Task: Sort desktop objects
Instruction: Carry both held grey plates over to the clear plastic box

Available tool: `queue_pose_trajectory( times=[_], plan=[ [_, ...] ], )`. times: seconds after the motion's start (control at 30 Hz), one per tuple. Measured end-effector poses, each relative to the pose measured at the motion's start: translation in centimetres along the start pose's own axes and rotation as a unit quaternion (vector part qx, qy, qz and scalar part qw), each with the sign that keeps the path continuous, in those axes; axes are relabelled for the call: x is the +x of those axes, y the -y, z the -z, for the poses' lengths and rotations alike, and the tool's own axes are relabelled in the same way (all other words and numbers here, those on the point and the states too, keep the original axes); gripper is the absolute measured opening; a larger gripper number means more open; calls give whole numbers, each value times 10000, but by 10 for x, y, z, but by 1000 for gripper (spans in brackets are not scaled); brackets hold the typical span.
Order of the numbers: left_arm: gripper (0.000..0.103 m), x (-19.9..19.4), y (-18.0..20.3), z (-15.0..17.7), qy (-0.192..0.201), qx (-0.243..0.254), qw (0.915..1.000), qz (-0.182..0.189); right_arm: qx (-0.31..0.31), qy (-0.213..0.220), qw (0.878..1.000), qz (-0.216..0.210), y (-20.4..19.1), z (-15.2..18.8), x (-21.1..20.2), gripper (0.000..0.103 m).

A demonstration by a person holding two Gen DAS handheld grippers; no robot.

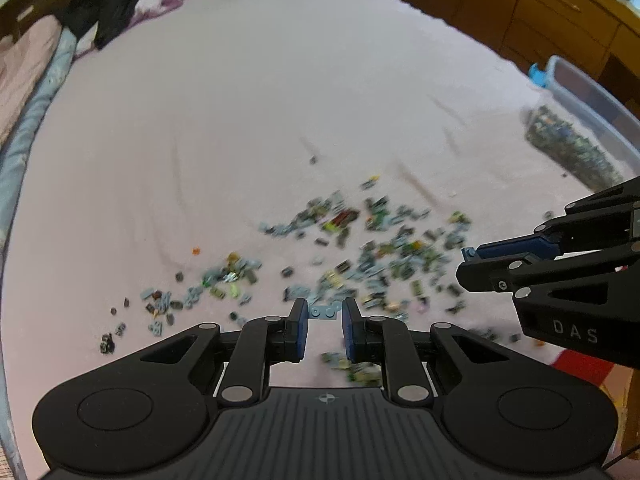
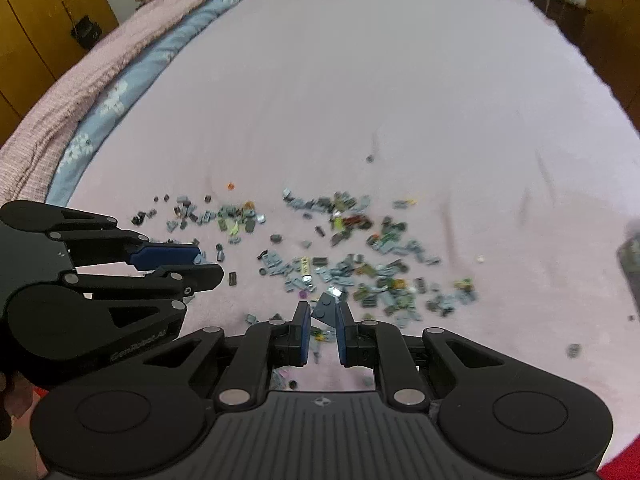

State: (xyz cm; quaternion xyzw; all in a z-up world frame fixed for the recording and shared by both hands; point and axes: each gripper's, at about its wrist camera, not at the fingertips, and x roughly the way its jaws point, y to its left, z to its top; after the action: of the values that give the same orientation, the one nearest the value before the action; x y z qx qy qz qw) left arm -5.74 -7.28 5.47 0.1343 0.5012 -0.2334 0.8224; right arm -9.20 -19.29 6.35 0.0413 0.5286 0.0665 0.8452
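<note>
Pink bed sheet (image 1: 240, 120); scattered small bricks (image 1: 380, 256), clear bin (image 1: 592, 100), black garment (image 1: 108, 12).

The bed sheet (image 1: 240, 120) was pale pink. Scattered bricks (image 2: 344, 264) were mostly grey, with green, yellow and orange accents. Both grippers were black with blue pads (image 1: 303, 320). The quilt edge (image 2: 112, 100) was light blue with white flowers.

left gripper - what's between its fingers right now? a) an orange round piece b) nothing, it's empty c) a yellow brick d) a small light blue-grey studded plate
d: in the left wrist view the left gripper pinches a small light blue-grey studded plate at its fingertips, held up above the scattered bricks on the pink bedsheet.
</note>
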Motion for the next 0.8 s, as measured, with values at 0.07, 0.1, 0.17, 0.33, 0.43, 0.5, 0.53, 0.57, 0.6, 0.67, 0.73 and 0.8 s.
queue_pose_trajectory(
  times=[0.07,0.1,0.17,0.33,0.43,0.5,0.53,0.57,0.6,0.67,0.73,0.8],
  plan=[
    [20,-10,13,-7,75,67,9999,3,3,105,9999,44,8,3,-19,14],
    [20,-15,20,-10,116,100,9999,1,8,160,9999,59,13,4,-28,14],
    [20,-24,35,-19,195,146,9997,0,10,281,9996,78,23,8,-46,14],
    [20,-39,75,-39,333,180,9993,-53,88,665,9977,78,57,23,-91,14],
    [20,-44,101,-48,357,129,9993,0,143,896,9958,105,80,31,-116,14],
    [20,-49,122,-54,401,101,9991,10,155,1029,9945,111,99,37,-132,14],
    [20,-51,132,-56,423,88,9991,9,149,1087,9939,116,108,41,-139,14],
    [20,-53,142,-58,450,75,9990,-3,140,1143,9933,123,118,45,-148,14],
    [20,-55,154,-61,482,57,9988,-20,132,1198,9926,130,128,50,-156,14],
    [20,-58,176,-65,541,27,9985,-63,124,1278,9916,134,149,60,-172,14],
    [20,-60,199,-69,604,-9,9981,-108,101,1327,9910,138,172,71,-186,14],
    [20,-62,221,-74,664,-36,9977,-132,61,1356,9906,159,192,80,-197,14]
  ],
)
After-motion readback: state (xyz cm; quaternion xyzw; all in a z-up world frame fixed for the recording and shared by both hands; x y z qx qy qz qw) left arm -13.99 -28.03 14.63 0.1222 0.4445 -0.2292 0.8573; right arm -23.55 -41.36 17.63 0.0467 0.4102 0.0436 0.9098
